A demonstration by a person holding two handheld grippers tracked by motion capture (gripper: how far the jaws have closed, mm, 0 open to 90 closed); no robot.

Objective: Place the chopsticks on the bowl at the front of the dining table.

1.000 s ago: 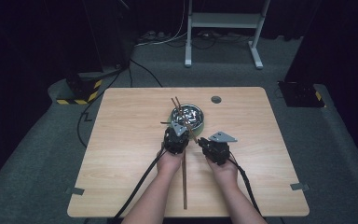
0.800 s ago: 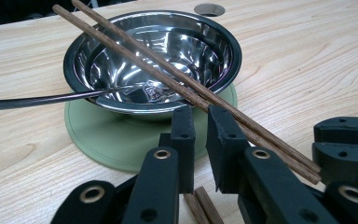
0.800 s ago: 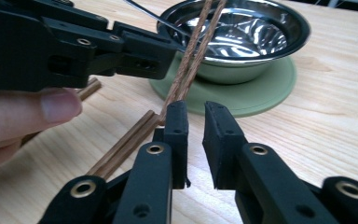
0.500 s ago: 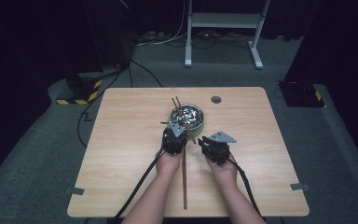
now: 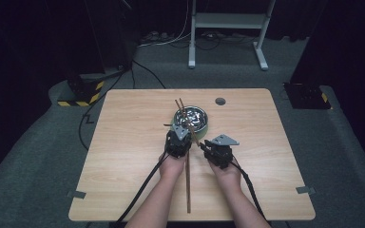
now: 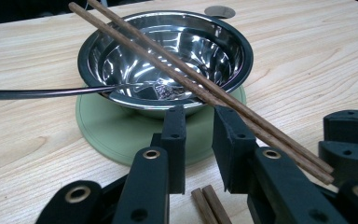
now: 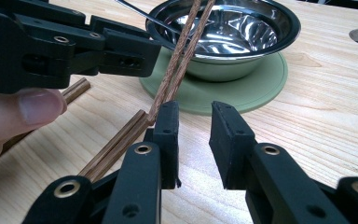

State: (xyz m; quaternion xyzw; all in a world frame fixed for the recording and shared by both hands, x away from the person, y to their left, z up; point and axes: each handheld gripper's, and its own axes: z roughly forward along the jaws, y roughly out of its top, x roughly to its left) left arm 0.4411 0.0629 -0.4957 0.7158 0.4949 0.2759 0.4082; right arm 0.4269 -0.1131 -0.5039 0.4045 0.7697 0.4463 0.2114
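A steel bowl (image 5: 196, 118) stands on a green mat (image 5: 175, 127). One pair of brown chopsticks (image 5: 179, 107) leans across its rim, its low end near my right gripper (image 5: 204, 144). A second pair (image 5: 188, 185) lies flat on the table between the hands. My left gripper (image 5: 180, 133) sits just short of the bowl. In the left gripper view its jaws (image 6: 198, 140) have just been opening, with nothing pressed between them and the flat pair's ends (image 6: 208, 207) below. The right gripper (image 7: 193, 135) has also opened, its gap empty and the leaning chopsticks (image 7: 182, 56) just left of it.
A dark utensil handle (image 6: 37, 93) reaches into the bowl from the left. A round hole (image 5: 220, 101) sits in the tabletop behind the bowl. Beyond the table stand a white frame (image 5: 228, 21) and a yellow-striped box (image 5: 83, 90), with cables on the floor.
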